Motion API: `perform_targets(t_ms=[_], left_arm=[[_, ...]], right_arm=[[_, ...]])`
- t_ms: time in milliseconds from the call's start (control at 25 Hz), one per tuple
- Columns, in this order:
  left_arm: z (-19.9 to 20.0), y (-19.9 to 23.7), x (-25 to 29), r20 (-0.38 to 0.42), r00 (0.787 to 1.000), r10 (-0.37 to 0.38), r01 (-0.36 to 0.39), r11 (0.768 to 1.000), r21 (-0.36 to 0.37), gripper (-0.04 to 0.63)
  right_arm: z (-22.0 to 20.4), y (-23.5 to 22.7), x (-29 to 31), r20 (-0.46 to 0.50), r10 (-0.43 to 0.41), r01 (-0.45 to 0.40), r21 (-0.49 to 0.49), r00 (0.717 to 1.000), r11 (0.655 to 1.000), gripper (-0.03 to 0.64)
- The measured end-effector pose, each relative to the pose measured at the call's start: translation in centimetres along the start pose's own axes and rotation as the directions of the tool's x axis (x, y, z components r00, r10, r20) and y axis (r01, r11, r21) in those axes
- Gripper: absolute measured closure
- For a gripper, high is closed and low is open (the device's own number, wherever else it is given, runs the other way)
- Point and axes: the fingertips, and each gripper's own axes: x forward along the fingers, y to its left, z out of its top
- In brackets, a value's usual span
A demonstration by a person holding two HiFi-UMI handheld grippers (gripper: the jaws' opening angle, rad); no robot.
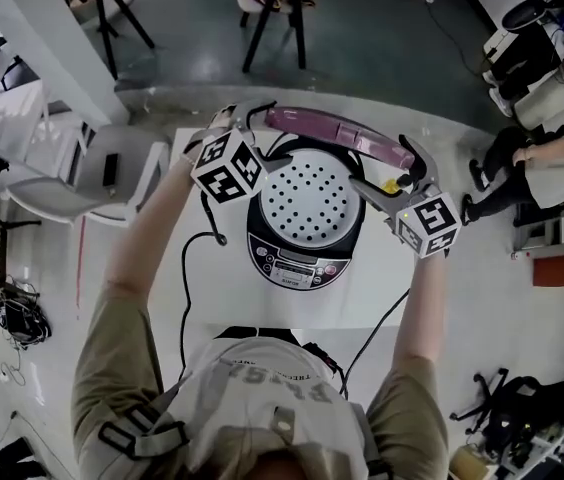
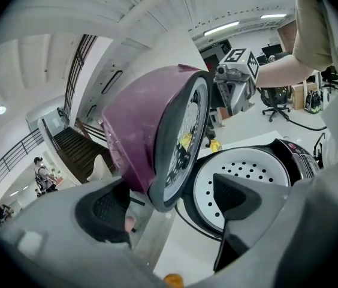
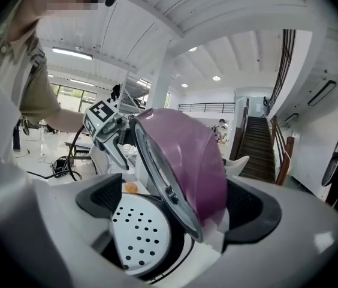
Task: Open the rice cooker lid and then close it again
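The rice cooker [image 1: 305, 230] sits on the white table [image 1: 227, 293] right in front of the person, with its button panel [image 1: 297, 266] turned toward them. Its purple lid [image 1: 337, 134] stands up at the back, leaning a little, so the white plate with holes [image 1: 312, 203] inside can be seen. The opening part looks done, and closing is what is left. The left gripper [image 2: 170, 200] is at one side edge of the lid and the right gripper [image 3: 178, 206] is at the other. I think they are set like this so the lid can be brought down evenly from both sides and does not slam. In the left gripper view the jaws are apart. The lid's rim sits between them, close to the outer pad, and the other pad is out over the open pot. In the right gripper view the jaws are wide apart too. The purple shell is close by one pad, and the other pad is far off above the plate with holes. Neither gripper is squeezing the lid
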Motion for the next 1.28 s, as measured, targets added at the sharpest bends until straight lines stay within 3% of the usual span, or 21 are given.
perform_targets(t_ms=[800,1280], left_arm=[[-1.8,-4.7,-2.2,-0.069,0.996,-0.064,0.071,0.993,0.1,0.127],[-3.3,-7.8,-3.3,-0.125,0.979,-0.161,0.179,0.973,0.148,0.115]], right_arm=[[-2.7,5.0,-2.0,-0.149,0.046,-0.066,-0.134,0.988,0.989,0.083],[-5.0,8.3,-3.6,-0.297,0.117,-0.183,-0.204,0.948,0.962,0.078]])
